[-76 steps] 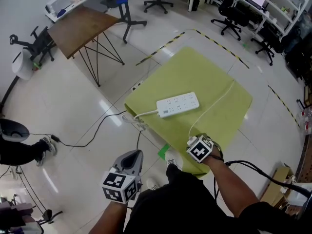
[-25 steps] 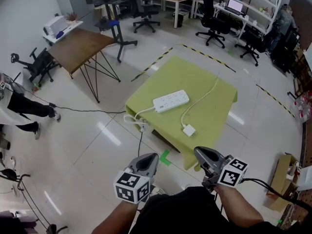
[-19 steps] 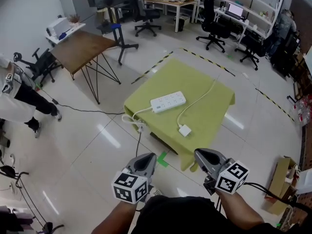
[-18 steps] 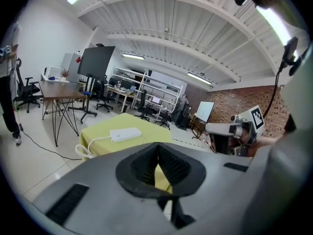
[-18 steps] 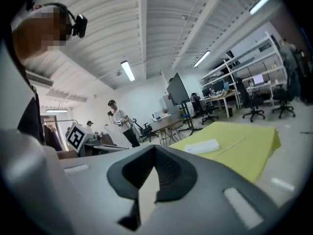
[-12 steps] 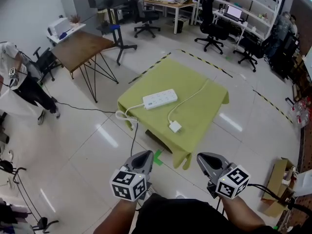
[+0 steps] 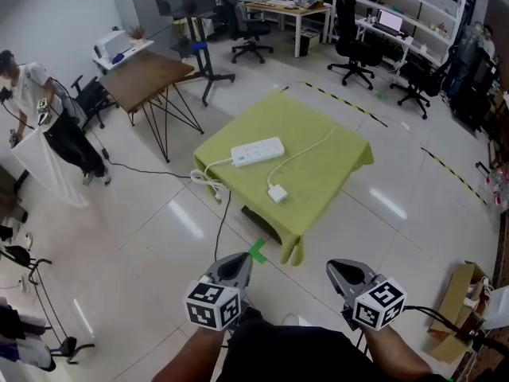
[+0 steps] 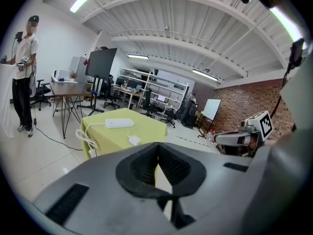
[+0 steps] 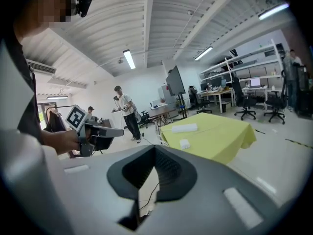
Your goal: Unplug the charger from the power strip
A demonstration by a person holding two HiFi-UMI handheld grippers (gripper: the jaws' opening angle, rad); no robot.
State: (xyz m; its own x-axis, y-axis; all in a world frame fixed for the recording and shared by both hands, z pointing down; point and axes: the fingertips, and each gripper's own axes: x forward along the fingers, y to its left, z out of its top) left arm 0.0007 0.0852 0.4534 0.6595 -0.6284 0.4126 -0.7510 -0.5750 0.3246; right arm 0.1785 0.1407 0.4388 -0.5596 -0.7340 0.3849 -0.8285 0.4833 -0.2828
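While the left gripper (image 7: 236,261) and right gripper (image 7: 340,267) are hovering shut and empty at 6 o'clock, the charger (image 7: 277,192) is lying unplugged on the green-clothed table (image 7: 326,173), at 5 o'clock from the power strip (image 7: 257,150), its cable (image 7: 306,146) trailing toward 1 o'clock.

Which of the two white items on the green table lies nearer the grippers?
The charger, the small square block near the table's front edge; the long power strip lies farther back.
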